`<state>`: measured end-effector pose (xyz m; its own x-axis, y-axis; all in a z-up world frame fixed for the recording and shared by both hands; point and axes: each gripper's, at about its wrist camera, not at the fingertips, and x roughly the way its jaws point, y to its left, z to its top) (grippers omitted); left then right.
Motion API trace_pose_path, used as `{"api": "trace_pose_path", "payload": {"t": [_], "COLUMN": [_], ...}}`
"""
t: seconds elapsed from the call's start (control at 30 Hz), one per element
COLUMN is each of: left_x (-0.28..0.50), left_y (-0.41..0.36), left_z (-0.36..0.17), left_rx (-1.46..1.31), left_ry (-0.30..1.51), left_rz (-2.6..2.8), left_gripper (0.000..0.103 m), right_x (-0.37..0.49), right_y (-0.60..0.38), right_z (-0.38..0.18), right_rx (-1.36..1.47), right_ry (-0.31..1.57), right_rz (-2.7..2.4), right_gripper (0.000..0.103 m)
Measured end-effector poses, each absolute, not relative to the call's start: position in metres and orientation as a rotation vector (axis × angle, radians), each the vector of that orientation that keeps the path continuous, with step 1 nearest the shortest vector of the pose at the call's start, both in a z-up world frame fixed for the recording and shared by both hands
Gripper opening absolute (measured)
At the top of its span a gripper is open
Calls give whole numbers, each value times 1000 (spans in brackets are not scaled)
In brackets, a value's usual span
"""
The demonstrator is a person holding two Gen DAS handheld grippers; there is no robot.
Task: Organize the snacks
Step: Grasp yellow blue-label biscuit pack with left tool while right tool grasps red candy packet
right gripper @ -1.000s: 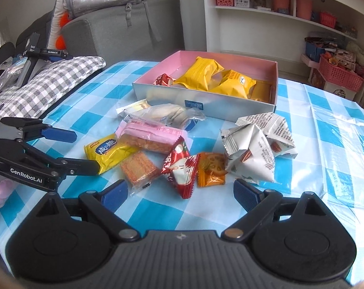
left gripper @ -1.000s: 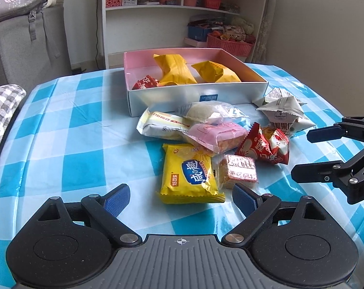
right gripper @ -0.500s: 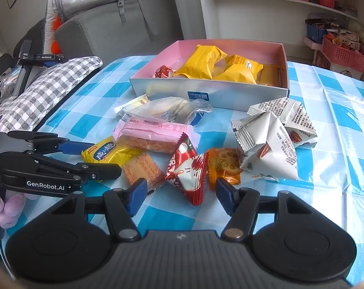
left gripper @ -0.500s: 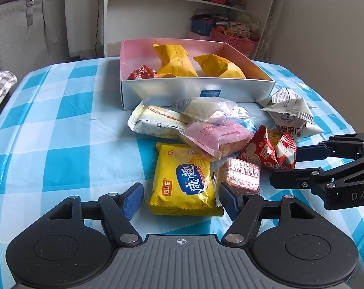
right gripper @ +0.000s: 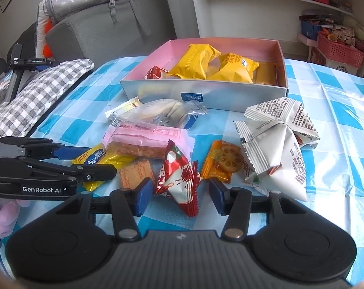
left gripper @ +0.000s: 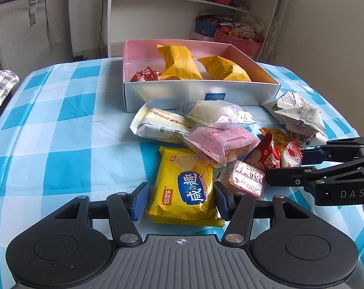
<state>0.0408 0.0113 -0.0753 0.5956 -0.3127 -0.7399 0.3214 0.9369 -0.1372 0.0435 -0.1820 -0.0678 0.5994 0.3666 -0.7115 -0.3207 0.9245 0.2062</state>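
Both hand-held grippers have just been closing: left (left gripper: 180, 198) narrowly brackets the yellow packet (left gripper: 185, 187), lengthwise along its fingers; right (right gripper: 177, 193) flanks the red packet (right gripper: 180, 180), untouched.

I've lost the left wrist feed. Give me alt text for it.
The left tool brackets a yellow cracker packet on a blue checked tablecloth, its blue pads having just closed toward it. More snacks lie loose before a pink-lined box holding three packets; the right tool reaches in from the right.

One box (left gripper: 201, 94), two white pouches (right gripper: 273, 149), two grippers (left gripper: 180, 201)
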Motion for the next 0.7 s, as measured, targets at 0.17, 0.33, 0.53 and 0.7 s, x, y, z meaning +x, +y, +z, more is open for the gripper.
{"api": "trace_pose_path", "payload": {"t": [0.17, 0.33, 0.53, 0.7], "left_x": [41, 40, 39, 35], "left_y": [9, 13, 19, 27], "left_z": [-73, -70, -64, -53], "left_rx": [27, 15, 10, -5], "left_ry": [875, 901, 919, 924], "left_rz": [-373, -358, -330, -314], "left_gripper": [47, 46, 46, 46], "right_x": [43, 42, 38, 36], "right_y": [-180, -180, -178, -180], "right_z": [-66, -63, -56, -48], "right_rx": [33, 15, 12, 20], "right_ry": [840, 834, 818, 804], "right_rz": [400, 398, 410, 419], "right_gripper": [33, 32, 31, 31]}}
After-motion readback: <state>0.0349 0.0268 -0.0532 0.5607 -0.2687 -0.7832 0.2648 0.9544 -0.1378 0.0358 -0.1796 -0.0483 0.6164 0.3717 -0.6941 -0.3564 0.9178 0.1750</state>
